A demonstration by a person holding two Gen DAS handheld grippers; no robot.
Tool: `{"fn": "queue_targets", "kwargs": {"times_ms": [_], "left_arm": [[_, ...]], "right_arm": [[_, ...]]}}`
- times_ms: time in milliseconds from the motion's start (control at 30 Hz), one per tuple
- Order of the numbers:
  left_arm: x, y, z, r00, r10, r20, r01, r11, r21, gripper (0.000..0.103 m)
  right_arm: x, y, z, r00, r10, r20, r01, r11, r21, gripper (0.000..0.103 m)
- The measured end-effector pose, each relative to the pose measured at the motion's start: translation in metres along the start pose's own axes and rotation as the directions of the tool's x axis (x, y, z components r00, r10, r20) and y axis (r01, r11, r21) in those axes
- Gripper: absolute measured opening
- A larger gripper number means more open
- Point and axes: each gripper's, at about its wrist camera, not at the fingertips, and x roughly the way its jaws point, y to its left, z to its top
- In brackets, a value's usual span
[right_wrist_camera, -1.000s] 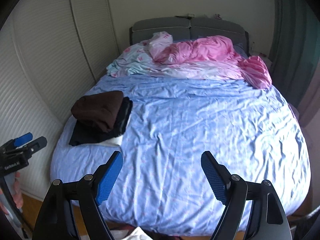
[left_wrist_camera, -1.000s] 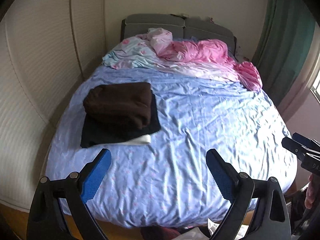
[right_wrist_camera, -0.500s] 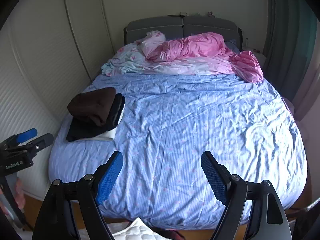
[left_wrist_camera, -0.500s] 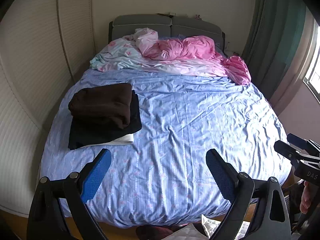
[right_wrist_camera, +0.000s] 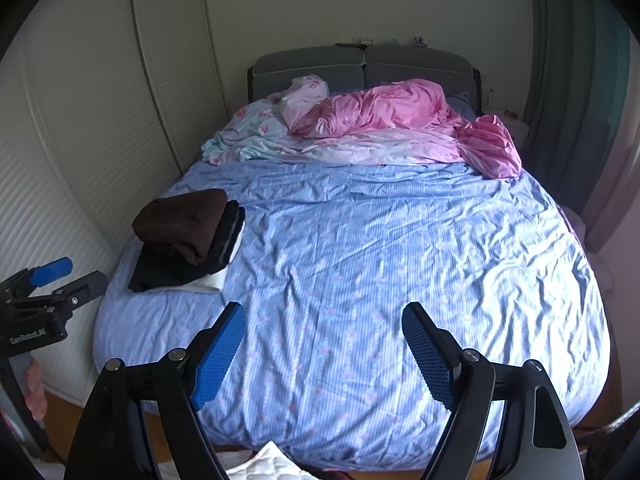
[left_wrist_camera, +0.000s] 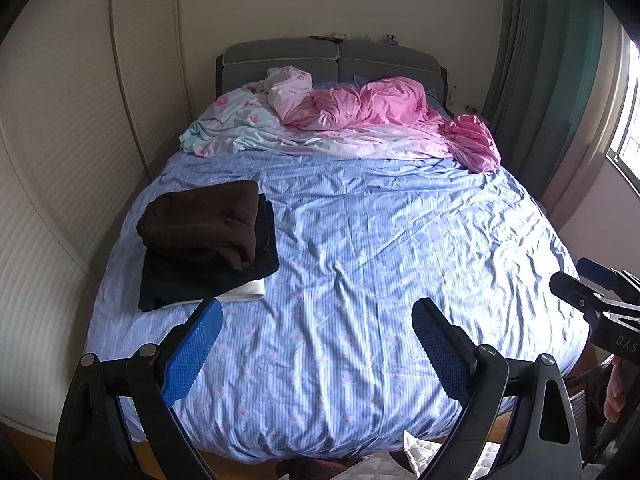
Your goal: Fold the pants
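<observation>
"GenRobot.AI" reads on left tool point(right_wrist_camera: 56, 276); both it and right tool point(right_wrist_camera: 324, 344) gape wide, empty

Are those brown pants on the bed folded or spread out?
Folded: the brown pants form a compact bundle atop a folded black garment on the bed.

Blue striped sheet point(left_wrist_camera: 360, 280) with pink flowers; dark brown pants point(left_wrist_camera: 204, 222) on black pants point(left_wrist_camera: 192, 280) and a white garment point(left_wrist_camera: 248, 290); pink duvet point(left_wrist_camera: 380, 112); grey headboard point(left_wrist_camera: 320, 56).
</observation>
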Motion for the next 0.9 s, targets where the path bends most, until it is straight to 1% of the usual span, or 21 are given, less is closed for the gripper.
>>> {"fn": "queue_targets", "kwargs": {"times_ms": [133,267,733,900], "left_arm": [[0.002,-0.005,0.004,1.0,-0.005,0.006,0.004,1.0,0.008,0.098],[0.005,-0.011,0.006,1.0,0.005,0.007,-0.006,1.0,0.017,0.099],[0.015,-0.017,0.01,1.0,0.01,-0.005,-0.01,1.0,0.024,0.099],[0.018,-0.018,0.007,0.999,0.03,-0.016,-0.029,0.999,0.034,0.099]], "right_arm": [[-0.002,-0.006,0.001,1.0,-0.003,0.012,0.003,1.0,0.008,0.081],[-0.001,-0.01,0.004,1.0,-0.005,0.01,0.005,1.0,0.012,0.081],[0.01,-0.019,0.006,1.0,0.004,-0.023,-0.004,1.0,0.015,0.081],[0.014,-0.02,0.005,0.999,0.009,-0.033,-0.008,1.0,0.017,0.081]]}}
